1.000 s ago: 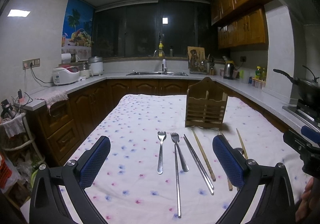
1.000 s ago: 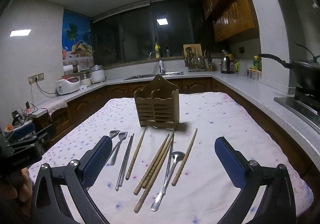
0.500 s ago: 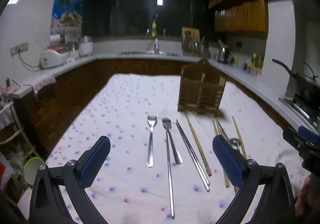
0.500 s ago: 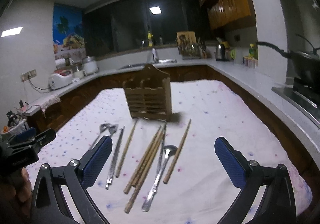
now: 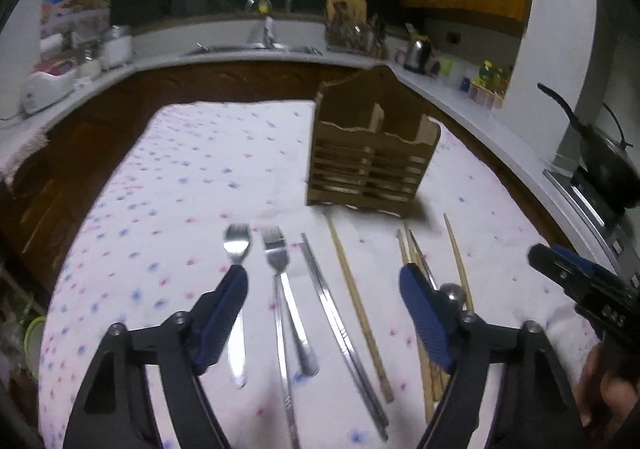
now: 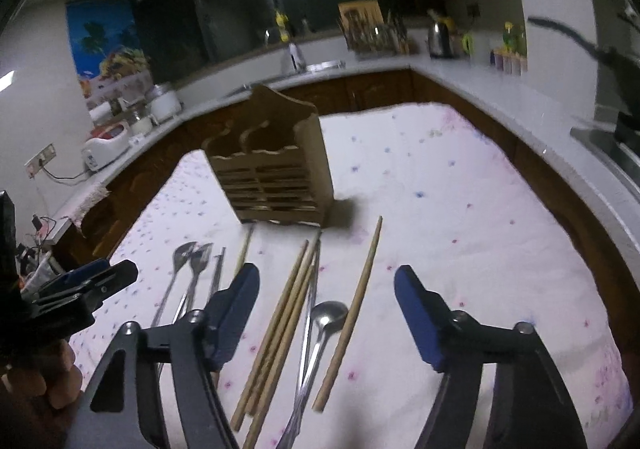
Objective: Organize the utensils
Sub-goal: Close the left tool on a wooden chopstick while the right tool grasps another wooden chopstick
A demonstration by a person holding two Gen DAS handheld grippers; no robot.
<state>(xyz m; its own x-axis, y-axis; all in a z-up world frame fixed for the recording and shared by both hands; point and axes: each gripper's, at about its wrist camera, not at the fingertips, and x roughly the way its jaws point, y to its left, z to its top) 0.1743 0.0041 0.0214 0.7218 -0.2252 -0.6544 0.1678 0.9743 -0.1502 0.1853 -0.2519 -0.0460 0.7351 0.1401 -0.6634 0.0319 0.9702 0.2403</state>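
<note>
the left gripper [image 5: 322, 291] hangs above the utensils laid on a dotted tablecloth [image 5: 168, 185], its jaws closing with nothing pinched; two forks [image 5: 276, 249], metal chopsticks [image 5: 340, 333] and a wooden chopstick [image 5: 352, 305] lie in the gap below. the right gripper [image 6: 326, 289] is likewise closing on nothing, over a bundle of wooden chopsticks [image 6: 284, 313], a spoon [image 6: 328, 313] and a lone chopstick [image 6: 356, 309]. the wooden utensil holder [image 5: 372, 161] stands upright just beyond the row, both compartments looking empty. a hand [image 6: 44, 381] grips the left tool at the edge of the right view. white lettering on the right tool's body in the left view is too blurred to read.
</note>
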